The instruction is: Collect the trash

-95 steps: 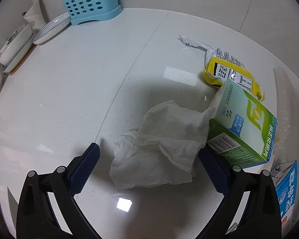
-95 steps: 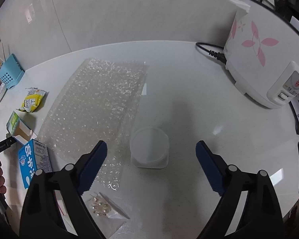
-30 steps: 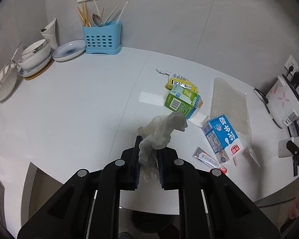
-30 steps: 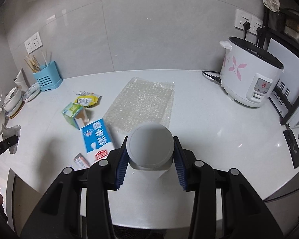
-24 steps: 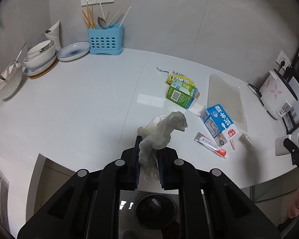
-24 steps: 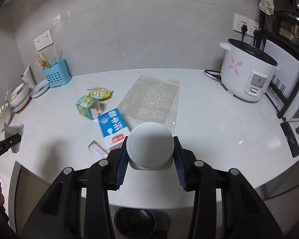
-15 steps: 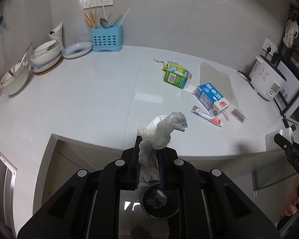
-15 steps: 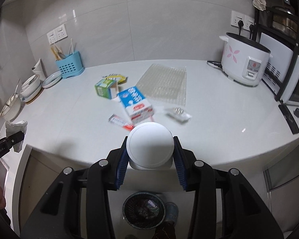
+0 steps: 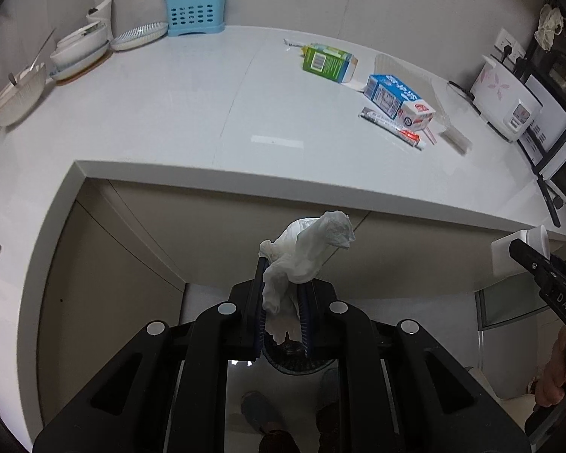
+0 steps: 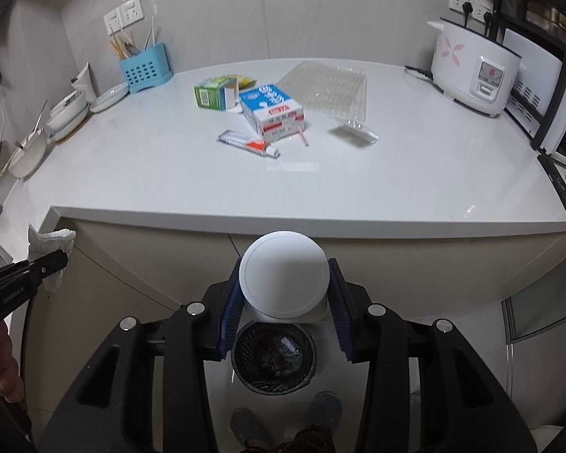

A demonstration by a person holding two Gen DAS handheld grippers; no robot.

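Observation:
A crumpled white tissue [image 9: 302,256] sticks up from my left gripper [image 9: 282,302], which is shut on it in front of the counter edge. My right gripper [image 10: 284,294] is shut on a white lidded plastic container [image 10: 284,281], held above a black mesh trash bin [image 10: 273,360] on the floor. In the left wrist view the bin [image 9: 298,358] shows only partly between the fingers. The tissue [image 10: 51,243] and left gripper also appear at the left edge of the right wrist view. The container [image 9: 517,253] shows at the right edge of the left wrist view.
On the white counter [image 10: 358,173] lie a blue milk carton [image 10: 271,111], a green box [image 10: 211,94], a tube [image 10: 247,143], bubble wrap [image 10: 328,87] and a small clear packet [image 10: 354,132]. A rice cooker [image 10: 471,68], blue utensil holder [image 10: 143,68] and bowls [image 10: 66,113] stand at the back. A person's feet [image 10: 283,422] stand by the bin.
Both grippers have pulled back off the counter and sunk below its edge, carrying the tissue and the container. The trash bin has come into view beneath them.

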